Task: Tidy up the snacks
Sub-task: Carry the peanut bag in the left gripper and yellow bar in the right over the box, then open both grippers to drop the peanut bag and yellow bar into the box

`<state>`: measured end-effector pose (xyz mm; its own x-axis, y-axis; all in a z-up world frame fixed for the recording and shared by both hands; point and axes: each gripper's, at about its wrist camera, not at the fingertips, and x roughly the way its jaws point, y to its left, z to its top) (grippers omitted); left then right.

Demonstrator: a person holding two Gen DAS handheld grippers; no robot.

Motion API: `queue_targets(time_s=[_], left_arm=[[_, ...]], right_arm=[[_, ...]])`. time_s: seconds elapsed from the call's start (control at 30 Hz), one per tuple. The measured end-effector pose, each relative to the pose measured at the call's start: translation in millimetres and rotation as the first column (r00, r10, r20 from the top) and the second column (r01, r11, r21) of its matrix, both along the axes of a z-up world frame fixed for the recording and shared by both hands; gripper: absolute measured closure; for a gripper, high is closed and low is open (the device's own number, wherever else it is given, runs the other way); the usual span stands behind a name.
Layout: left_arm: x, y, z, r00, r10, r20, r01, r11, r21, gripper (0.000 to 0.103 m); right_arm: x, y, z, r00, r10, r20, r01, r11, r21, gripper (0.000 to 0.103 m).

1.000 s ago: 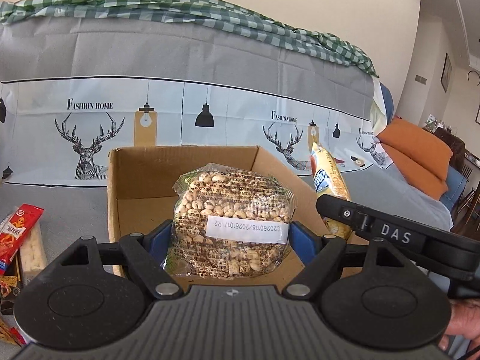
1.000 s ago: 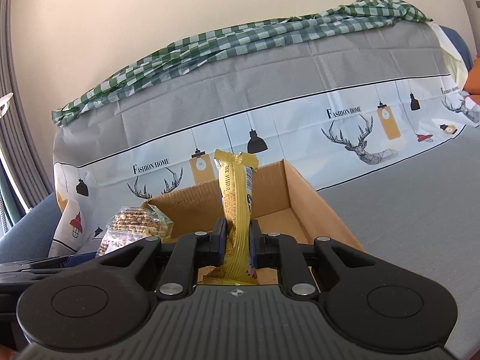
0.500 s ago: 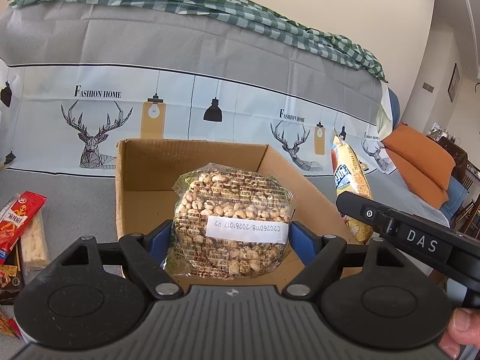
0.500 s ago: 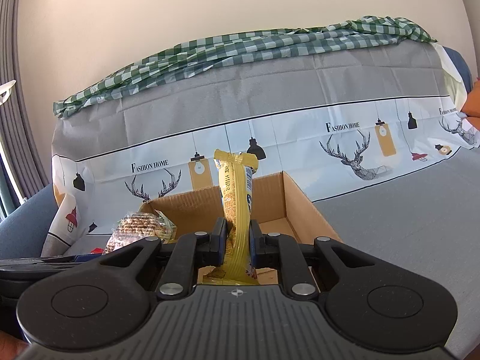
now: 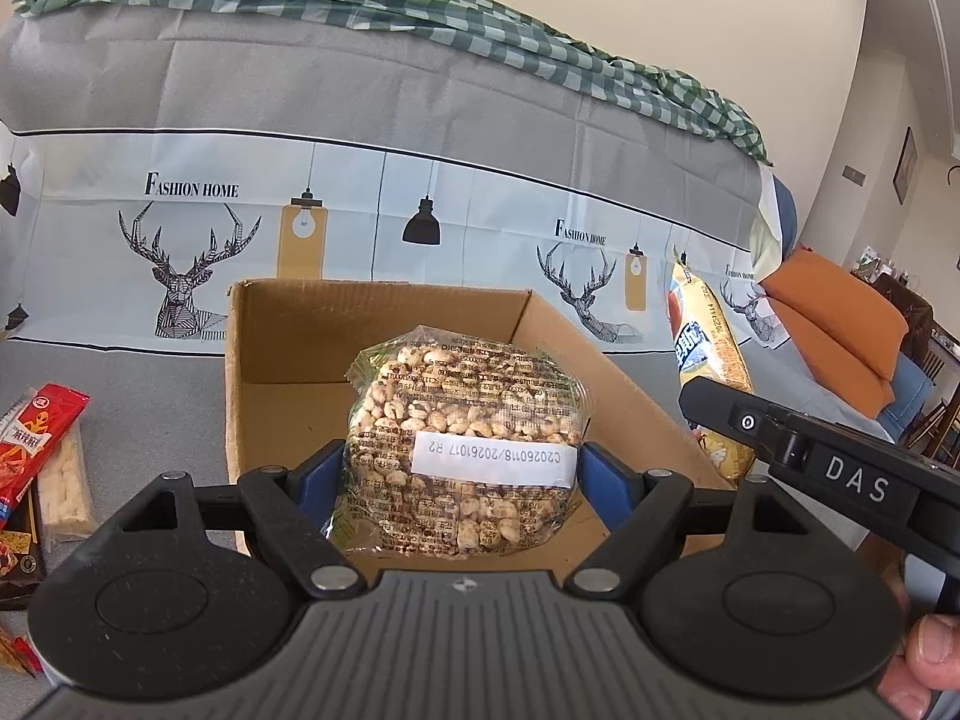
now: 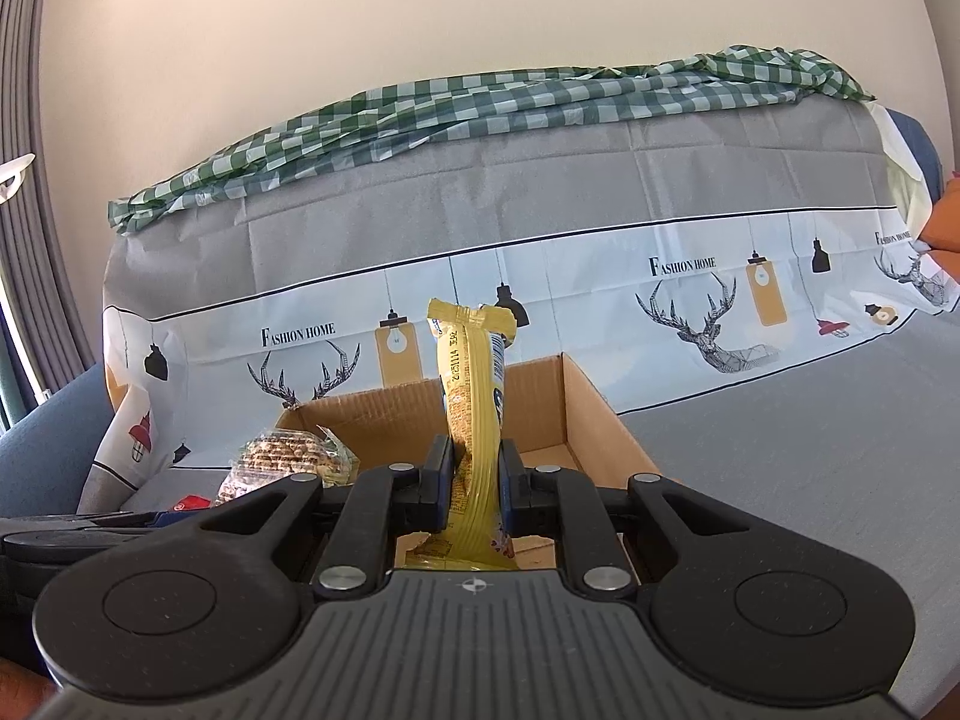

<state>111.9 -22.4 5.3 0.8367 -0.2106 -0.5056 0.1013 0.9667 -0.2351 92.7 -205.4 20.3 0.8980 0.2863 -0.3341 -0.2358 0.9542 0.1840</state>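
Note:
My left gripper (image 5: 462,474) is shut on a clear bag of puffed grain snack (image 5: 465,438) with a white label, held just above the near edge of an open cardboard box (image 5: 258,324). My right gripper (image 6: 474,480) is shut on a tall yellow snack packet (image 6: 474,396), held upright over the near edge of the same box (image 6: 594,402). The yellow packet also shows in the left wrist view (image 5: 708,360), right of the box. The grain bag shows in the right wrist view (image 6: 282,459), at the left.
The box stands on a grey sofa seat (image 6: 810,420) against a backrest covered by a deer-print cloth (image 5: 192,258). Loose snack packets, one red (image 5: 36,450), lie left of the box. Orange cushions (image 5: 840,324) sit at the far right.
Both grippers have come slightly closer to the box and tilted down a little, each still holding its snack. The box looks larger and lower in both views.

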Motion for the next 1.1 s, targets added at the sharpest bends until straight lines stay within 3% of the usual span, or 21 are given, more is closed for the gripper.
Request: queue_targets(time_s=[0.6, 0.67, 0.77, 1.1], left_arm=[[-2.8, -0.5, 2.2, 1.000, -0.001, 0.012, 0.001, 1.000, -0.013, 0.018], [-2.0, -0.8, 2.1, 1.000, 0.002, 0.004, -0.002, 1.000, -0.014, 0.017], [-0.4, 1.3, 2.0, 1.000, 0.016, -0.006, -0.016, 1.000, -0.020, 0.016], [-5.1, 14.1, 7.1, 0.998, 0.060, 0.008, -0.060, 0.998, -0.023, 0.015]], right_arm=[[-0.6, 5.4, -0.4, 1.000, 0.002, 0.004, -0.002, 1.000, -0.013, 0.087], [0.5, 5.6, -0.8, 1.000, 0.002, -0.003, -0.002, 1.000, -0.014, 0.084], [2.9, 5.8, -1.1, 1.000, -0.018, -0.017, 0.018, 1.000, -0.020, 0.071], [4.3, 12.6, -0.5, 0.999, -0.025, -0.027, 0.025, 1.000, -0.015, 0.061]])
